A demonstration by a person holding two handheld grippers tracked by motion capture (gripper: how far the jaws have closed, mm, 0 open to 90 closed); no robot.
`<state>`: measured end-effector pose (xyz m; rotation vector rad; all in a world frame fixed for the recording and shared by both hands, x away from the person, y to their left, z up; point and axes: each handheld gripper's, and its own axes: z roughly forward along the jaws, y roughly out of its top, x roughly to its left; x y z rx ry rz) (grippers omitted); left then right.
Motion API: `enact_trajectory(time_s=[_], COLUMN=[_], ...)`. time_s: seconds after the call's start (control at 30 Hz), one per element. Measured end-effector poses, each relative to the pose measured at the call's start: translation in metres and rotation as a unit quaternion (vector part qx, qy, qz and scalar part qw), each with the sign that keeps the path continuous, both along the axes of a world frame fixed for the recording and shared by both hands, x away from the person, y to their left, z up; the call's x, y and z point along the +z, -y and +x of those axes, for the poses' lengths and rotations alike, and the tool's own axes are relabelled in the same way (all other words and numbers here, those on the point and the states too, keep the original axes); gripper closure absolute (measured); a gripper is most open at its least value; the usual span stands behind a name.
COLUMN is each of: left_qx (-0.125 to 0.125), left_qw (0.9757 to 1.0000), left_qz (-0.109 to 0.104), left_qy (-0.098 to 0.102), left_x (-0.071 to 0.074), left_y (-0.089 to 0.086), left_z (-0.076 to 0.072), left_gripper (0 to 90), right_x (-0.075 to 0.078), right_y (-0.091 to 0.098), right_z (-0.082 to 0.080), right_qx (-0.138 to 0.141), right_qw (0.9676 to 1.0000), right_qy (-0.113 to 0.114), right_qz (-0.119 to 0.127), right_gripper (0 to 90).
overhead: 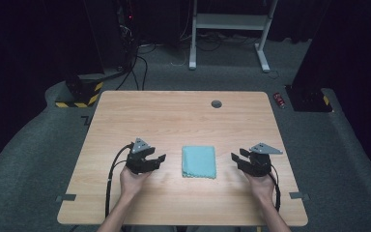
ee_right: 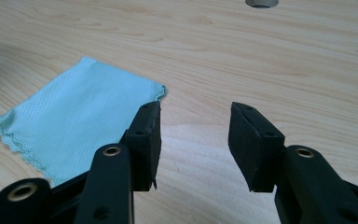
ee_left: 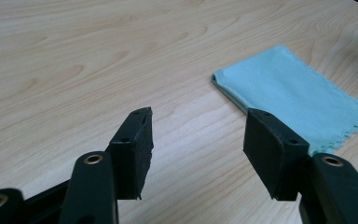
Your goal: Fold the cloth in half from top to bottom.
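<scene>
A folded light-blue cloth [overhead: 199,161] lies flat on the wooden table [overhead: 174,116], between my two grippers. My left gripper [overhead: 160,158] sits a short way to its left, open, nothing between its jaws. In the left gripper view the cloth [ee_left: 298,100] lies ahead and to the right of the open left gripper [ee_left: 198,144]. My right gripper [overhead: 235,157] is just right of the cloth, open and empty too. In the right gripper view the cloth [ee_right: 74,121] spreads to the left of the open right gripper [ee_right: 195,140], partly behind one jaw.
A small round grey grommet [overhead: 216,103] sits in the tabletop near the far edge. Grey carpet [overhead: 38,145] surrounds the table. A white desk frame [overhead: 229,24] stands beyond it, with cables and dark equipment at the back left.
</scene>
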<state>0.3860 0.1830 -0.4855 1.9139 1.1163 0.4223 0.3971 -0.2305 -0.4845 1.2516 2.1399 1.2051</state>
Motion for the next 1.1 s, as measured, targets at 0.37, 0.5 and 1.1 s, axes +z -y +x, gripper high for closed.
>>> enact_trajectory(time_s=[0.37,0.5,1.1], left_qx=[0.017,0.023,0.038], left_qw=[0.9998,0.9997,0.9982], left_qz=[0.005,0.001,0.04], left_qy=[-0.007,-0.005,-0.022], left_x=[-0.011,-0.014,-0.031], left_y=[-0.014,-0.016,-0.019], left_z=[-0.013,-0.017,-0.022], left_gripper=[42.8,42.7,41.5], right_x=[-0.015,-0.019,-0.032], right_y=[0.017,0.024,0.025], right_z=[-0.015,-0.019,-0.025], right_qx=[-0.018,-0.027,-0.037], right_qw=[0.9997,0.9994,0.9969], right_qy=[-0.012,-0.019,-0.03], right_qz=[-0.009,-0.007,-0.062], right_gripper=[53.7,53.4,51.3])
